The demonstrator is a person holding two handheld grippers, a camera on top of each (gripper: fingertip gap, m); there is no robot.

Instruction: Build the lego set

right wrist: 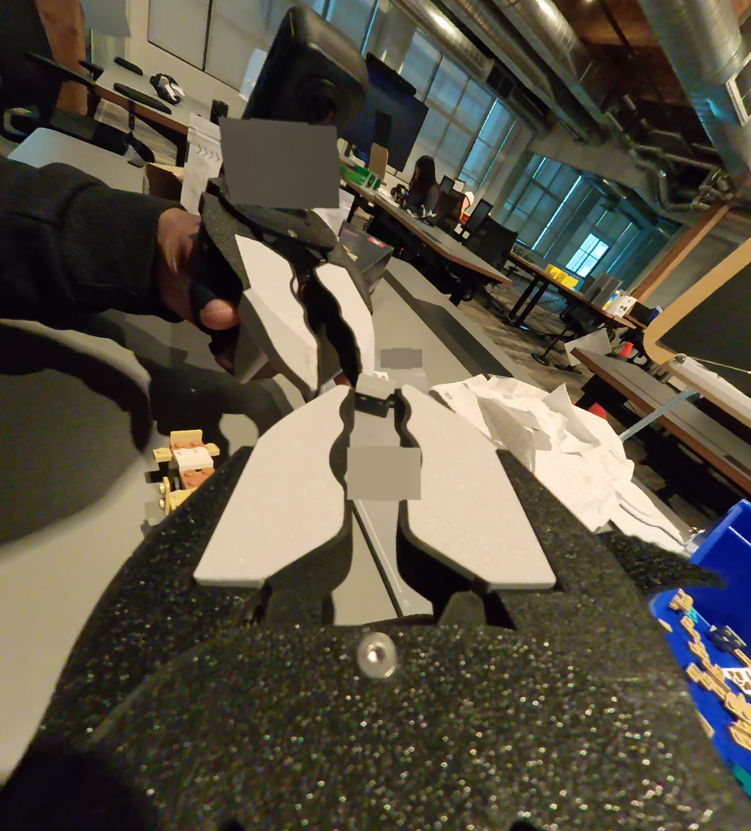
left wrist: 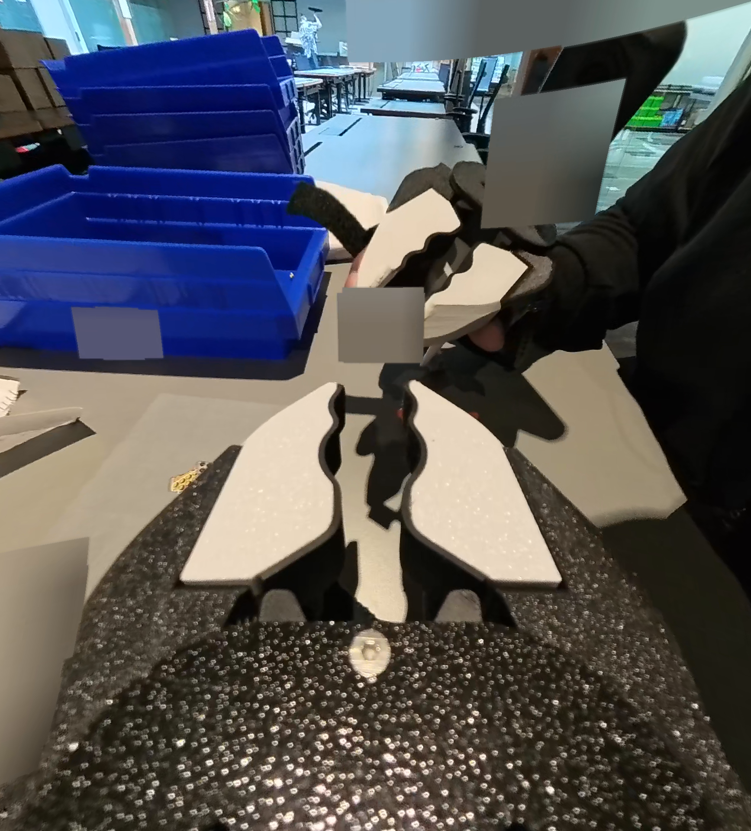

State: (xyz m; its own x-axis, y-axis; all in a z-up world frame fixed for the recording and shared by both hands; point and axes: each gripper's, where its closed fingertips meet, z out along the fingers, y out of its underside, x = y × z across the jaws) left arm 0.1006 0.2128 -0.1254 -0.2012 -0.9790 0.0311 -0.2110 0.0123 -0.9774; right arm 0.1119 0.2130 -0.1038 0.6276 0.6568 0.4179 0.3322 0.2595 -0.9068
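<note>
My right gripper [right wrist: 375,395] is shut on a small black and grey lego piece [right wrist: 371,399], held above the grey table. My left gripper [right wrist: 335,382] comes down from the upper left, and its tips end just left of that piece. In the left wrist view, my left gripper [left wrist: 373,389] has its jaws apart, with the dark piece [left wrist: 392,402] by its right fingertip. The right gripper's white fingers [left wrist: 418,234] hang above it, and a blur patch hides their tips. A part-built tan, brown and white lego model [right wrist: 187,463] sits on the table to the left, and its edge also shows in the left wrist view [left wrist: 187,479].
Stacked blue bins [left wrist: 139,270] stand at the left. Another blue bin [right wrist: 746,652] holds loose tan pieces at the right. Crumpled white bags and paper [right wrist: 553,445] lie beyond the right gripper. A white sheet [left wrist: 598,431] lies on the table. A person's black sleeve [left wrist: 702,270] fills the right. My two grippers' fingertips are within a few centimetres of each other.
</note>
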